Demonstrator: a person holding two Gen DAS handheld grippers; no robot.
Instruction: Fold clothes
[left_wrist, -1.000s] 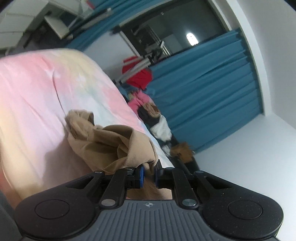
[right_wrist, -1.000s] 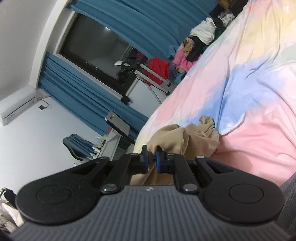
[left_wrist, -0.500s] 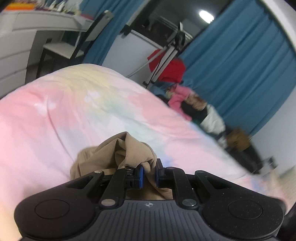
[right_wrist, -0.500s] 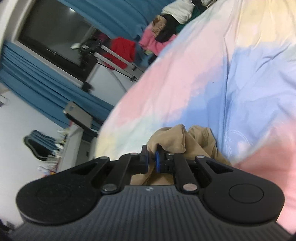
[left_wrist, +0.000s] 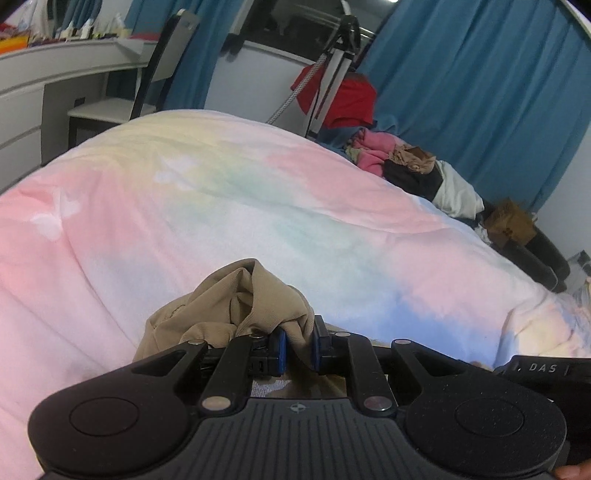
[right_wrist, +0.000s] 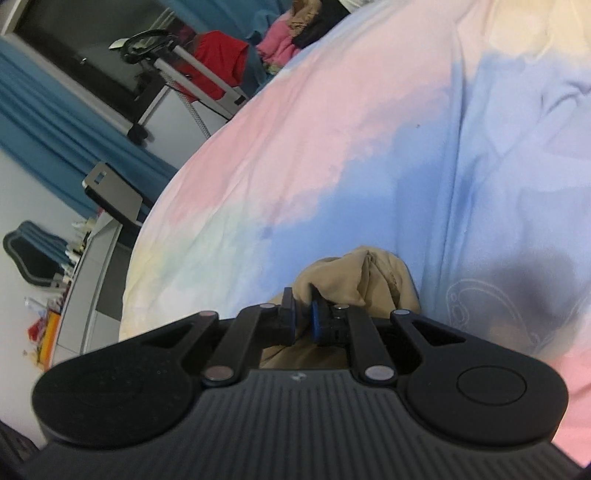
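The tan garment (left_wrist: 236, 306) lies bunched in a heap on the bed's pastel tie-dye duvet (left_wrist: 229, 206), close under both cameras. The left gripper (left_wrist: 298, 345) has a fold of that tan cloth between its blue pads; its jaws are opening slightly, yet the fabric looks pinched between them. The right gripper (right_wrist: 303, 316) points down at the same garment (right_wrist: 354, 273), its jaws nearly closed with a tan fold caught in the narrow gap; the blur makes it hard to say how firmly the pads press.

Beyond the bed's far edge sits a pile of clothes (left_wrist: 402, 162) in pink, black and white, with a red garment (left_wrist: 343, 98) hanging on a metal stand in front of blue curtains (left_wrist: 472, 85). A white desk (left_wrist: 55, 74) stands at the left.
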